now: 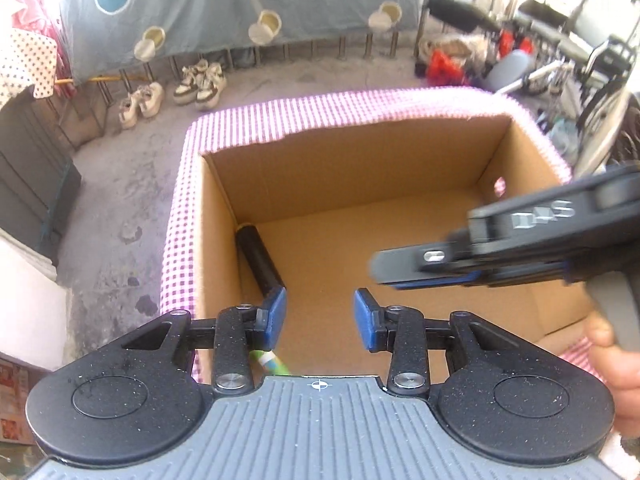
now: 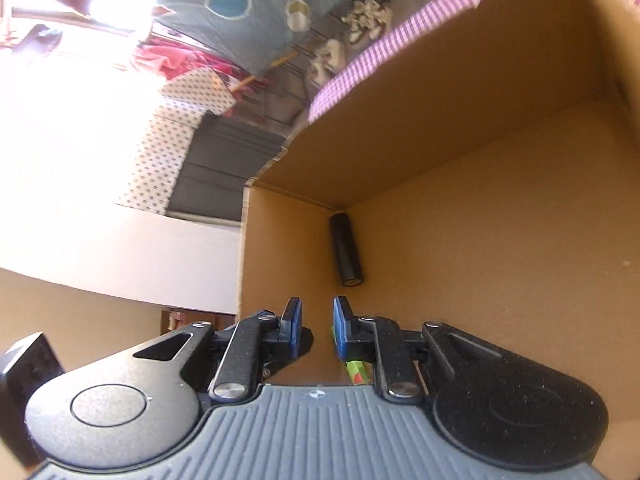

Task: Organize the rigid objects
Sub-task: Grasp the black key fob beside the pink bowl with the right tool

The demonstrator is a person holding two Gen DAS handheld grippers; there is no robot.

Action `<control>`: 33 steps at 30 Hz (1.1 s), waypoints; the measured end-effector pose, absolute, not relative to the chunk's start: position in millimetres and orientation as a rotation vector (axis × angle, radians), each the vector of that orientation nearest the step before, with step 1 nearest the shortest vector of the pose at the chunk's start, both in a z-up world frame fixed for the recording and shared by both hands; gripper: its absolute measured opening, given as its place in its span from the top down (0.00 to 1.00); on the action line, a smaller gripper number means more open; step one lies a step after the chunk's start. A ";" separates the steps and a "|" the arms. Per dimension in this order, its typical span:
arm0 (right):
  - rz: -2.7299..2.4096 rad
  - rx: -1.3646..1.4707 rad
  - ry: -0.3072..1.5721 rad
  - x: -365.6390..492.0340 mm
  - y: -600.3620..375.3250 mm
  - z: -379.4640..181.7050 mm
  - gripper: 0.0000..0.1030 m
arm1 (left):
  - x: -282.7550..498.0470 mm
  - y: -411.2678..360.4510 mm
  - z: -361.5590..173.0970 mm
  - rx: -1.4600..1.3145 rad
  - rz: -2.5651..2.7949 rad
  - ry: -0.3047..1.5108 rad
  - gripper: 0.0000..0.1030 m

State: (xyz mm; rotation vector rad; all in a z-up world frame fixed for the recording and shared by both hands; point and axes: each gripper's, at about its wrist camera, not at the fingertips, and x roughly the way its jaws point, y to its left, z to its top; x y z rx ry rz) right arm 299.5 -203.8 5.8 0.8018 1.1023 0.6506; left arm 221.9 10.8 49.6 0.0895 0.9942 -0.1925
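Note:
An open cardboard box (image 1: pixel 360 160) stands on a pink checked cloth (image 1: pixel 176 240). A black cylinder (image 1: pixel 258 258) lies on the box floor along the left wall, also seen in the right wrist view (image 2: pixel 346 250). My left gripper (image 1: pixel 320 312) hangs over the box's near edge, open, with nothing between its blue pads. A green and white object (image 1: pixel 272 362) shows just below its left finger, mostly hidden. My right gripper (image 1: pixel 384 270) reaches in from the right, blurred, its fingers together. In its own view the right gripper (image 2: pixel 316 320) is rolled sideways inside the box (image 2: pixel 480 100), above a green object (image 2: pixel 358 372).
A person's hand (image 1: pixel 616 360) holds the right gripper's handle. Beyond the box is a concrete floor with pairs of shoes (image 1: pixel 200 84) by a railing hung with a dotted blue sheet (image 1: pixel 240 8). Metal frames and clutter (image 1: pixel 592 80) crowd the far right.

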 end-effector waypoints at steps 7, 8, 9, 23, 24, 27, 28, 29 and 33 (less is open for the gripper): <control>0.699 0.859 0.961 224.0 -255.5 34.3 0.81 | 172.7 21.2 82.0 0.054 -0.239 0.870 0.62; 0.702 0.869 0.944 211.6 -262.8 35.3 0.81 | 164.9 21.8 84.2 0.051 -0.245 0.855 0.61; 0.704 0.877 0.928 200.5 -268.8 35.4 0.81 | 157.6 22.2 85.9 0.049 -0.252 0.842 0.61; 0.470 1.005 0.913 97.6 -317.4 -48.7 0.81 | 71.5 -32.9 28.3 0.092 -0.447 0.855 0.60; 0.456 1.009 0.930 97.7 -316.2 -55.6 0.81 | 69.5 -39.5 18.8 0.103 -0.466 0.874 0.60; 0.427 1.005 0.963 97.9 -315.9 -72.4 0.80 | 74.6 -58.2 -6.2 0.137 -0.485 0.920 0.60; 0.418 1.004 0.972 97.6 -317.2 -77.3 0.79 | 78.6 -63.9 -12.8 0.147 -0.485 0.936 0.60; 0.412 1.006 0.976 99.5 -317.4 -80.0 0.71 | 81.8 -68.8 -18.2 0.149 -0.486 0.948 0.61; 0.406 0.995 0.973 107.8 -316.2 -84.8 0.53 | 95.3 -84.2 -31.5 0.165 -0.501 0.974 0.61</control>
